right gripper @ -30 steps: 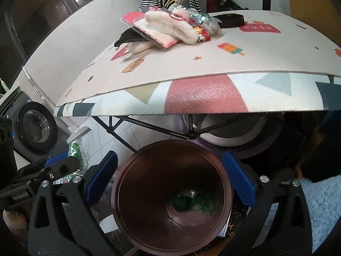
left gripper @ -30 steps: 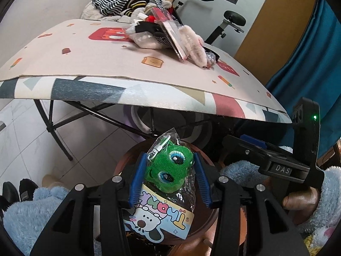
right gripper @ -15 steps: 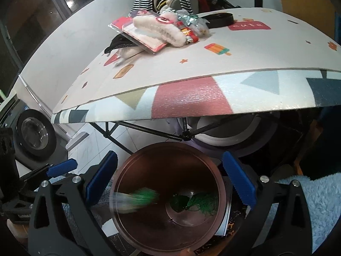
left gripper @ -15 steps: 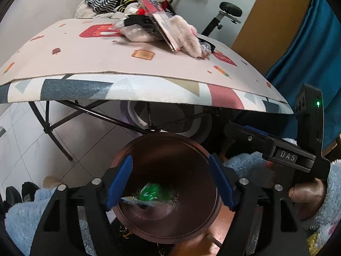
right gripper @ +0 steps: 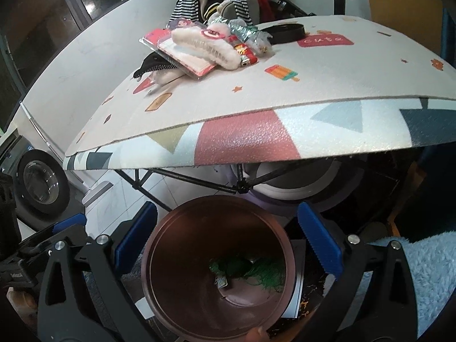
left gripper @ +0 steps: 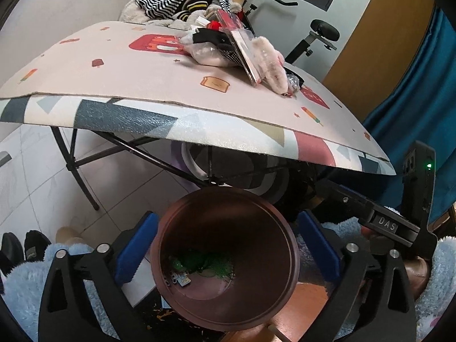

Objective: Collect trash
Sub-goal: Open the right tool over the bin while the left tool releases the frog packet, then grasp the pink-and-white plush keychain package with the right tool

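A brown round bin (left gripper: 225, 259) (right gripper: 216, 268) stands on the floor below the table's front edge. At its bottom lies the green frog toy in its clear wrapper (left gripper: 199, 265) (right gripper: 242, 268). My left gripper (left gripper: 226, 248) hangs over the bin, its jaws opening wide with nothing between them. My right gripper (right gripper: 226, 242) is also above the bin, open and empty. On the table (left gripper: 142, 79) sits a heap of packets and fluffy items (left gripper: 245, 54) (right gripper: 205, 48).
Striped clothes (left gripper: 182, 2) are piled at the table's far side. An exercise bike (left gripper: 313, 37) stands behind. Black folding legs (left gripper: 82, 176) hold the table over a tiled floor. Blue curtain (left gripper: 413, 91) at right. Fluffy blue sleeves (right gripper: 421, 273) flank the grippers.
The left gripper's jaws opened and the wrapped green frog toy dropped from them into the bin. The right gripper kept still and open.
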A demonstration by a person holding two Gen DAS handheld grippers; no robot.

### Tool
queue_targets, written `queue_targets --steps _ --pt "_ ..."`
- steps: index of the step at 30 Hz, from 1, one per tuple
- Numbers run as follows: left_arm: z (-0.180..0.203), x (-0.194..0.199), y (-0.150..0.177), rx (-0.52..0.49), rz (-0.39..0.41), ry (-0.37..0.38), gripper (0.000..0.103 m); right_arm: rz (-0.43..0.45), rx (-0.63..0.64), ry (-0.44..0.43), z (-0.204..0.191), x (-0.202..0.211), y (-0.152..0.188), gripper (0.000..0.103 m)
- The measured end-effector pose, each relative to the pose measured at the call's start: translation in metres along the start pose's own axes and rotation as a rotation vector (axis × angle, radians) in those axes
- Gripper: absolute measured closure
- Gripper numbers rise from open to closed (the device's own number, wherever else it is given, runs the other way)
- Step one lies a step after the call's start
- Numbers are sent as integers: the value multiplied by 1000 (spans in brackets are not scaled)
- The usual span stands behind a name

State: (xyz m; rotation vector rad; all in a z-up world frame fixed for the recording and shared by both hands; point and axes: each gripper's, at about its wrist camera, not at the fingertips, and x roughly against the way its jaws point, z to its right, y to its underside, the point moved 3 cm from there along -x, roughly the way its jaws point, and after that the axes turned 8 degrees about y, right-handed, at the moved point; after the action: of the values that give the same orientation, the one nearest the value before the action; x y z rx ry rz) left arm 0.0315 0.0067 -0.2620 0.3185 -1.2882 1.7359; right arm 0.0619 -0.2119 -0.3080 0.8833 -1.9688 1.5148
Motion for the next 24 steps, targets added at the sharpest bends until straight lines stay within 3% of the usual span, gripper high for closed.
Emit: queue_targets --steps 6,18,21,24 --pt "-8 9 -3 32 46 -39 6 33 11 15 -1 4 -4 6" --pt "-29 32 -16 104 189 -106 6 80 -3 -43 -3 12 -13 6" --pt "-29 44 -24 101 233 -120 6 86 33 7 -5 19 -21 6" --pt "-24 58 -42 51 291 -150 6 107 36 -33 -4 29 -43 6"
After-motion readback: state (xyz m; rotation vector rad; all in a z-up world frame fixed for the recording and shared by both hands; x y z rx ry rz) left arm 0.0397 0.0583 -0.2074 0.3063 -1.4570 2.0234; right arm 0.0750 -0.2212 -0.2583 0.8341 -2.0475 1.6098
